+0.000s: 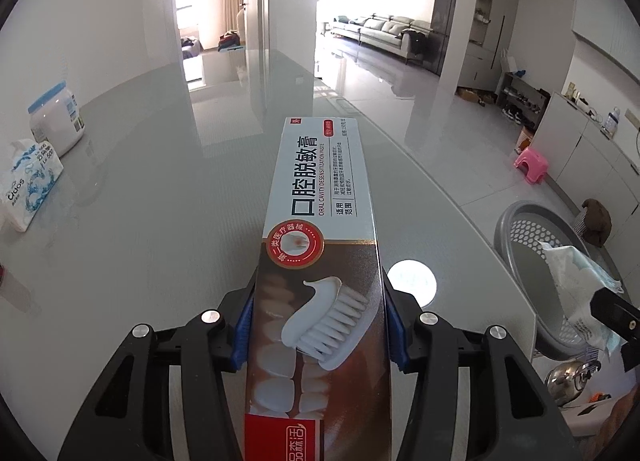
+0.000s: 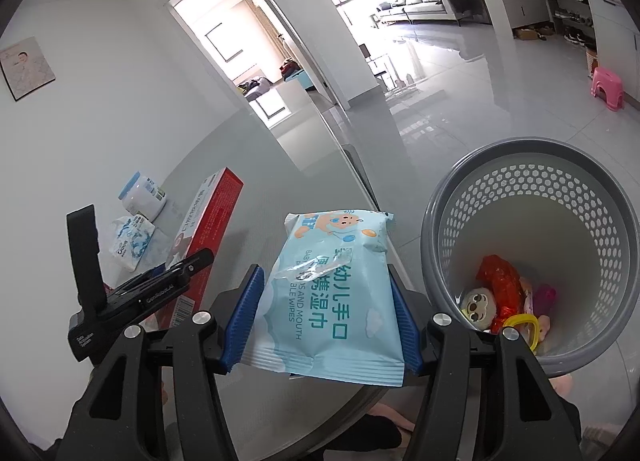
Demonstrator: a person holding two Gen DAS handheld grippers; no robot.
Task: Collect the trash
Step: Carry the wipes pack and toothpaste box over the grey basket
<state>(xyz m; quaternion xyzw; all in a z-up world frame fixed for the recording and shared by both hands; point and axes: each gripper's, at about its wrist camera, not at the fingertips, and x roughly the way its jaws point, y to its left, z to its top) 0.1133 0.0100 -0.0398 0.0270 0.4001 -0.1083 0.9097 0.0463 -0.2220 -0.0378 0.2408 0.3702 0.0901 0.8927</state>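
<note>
Hand-held gripper (image 2: 324, 309) clamping wipes pack (image 2: 332, 293), bin (image 2: 532, 197) beside

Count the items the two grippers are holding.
2. A toothpaste box clamped in the left gripper over the table; a wipes pack in the right gripper, beside the bin.

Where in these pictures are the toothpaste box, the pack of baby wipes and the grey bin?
toothpaste box (image 1: 320, 221), left wrist view, on its printed top face.
pack of baby wipes (image 2: 332, 293), right wrist view, on the blue front of the wrapper.
grey bin (image 2: 532, 189), right wrist view, on its perforated inner wall.
</note>
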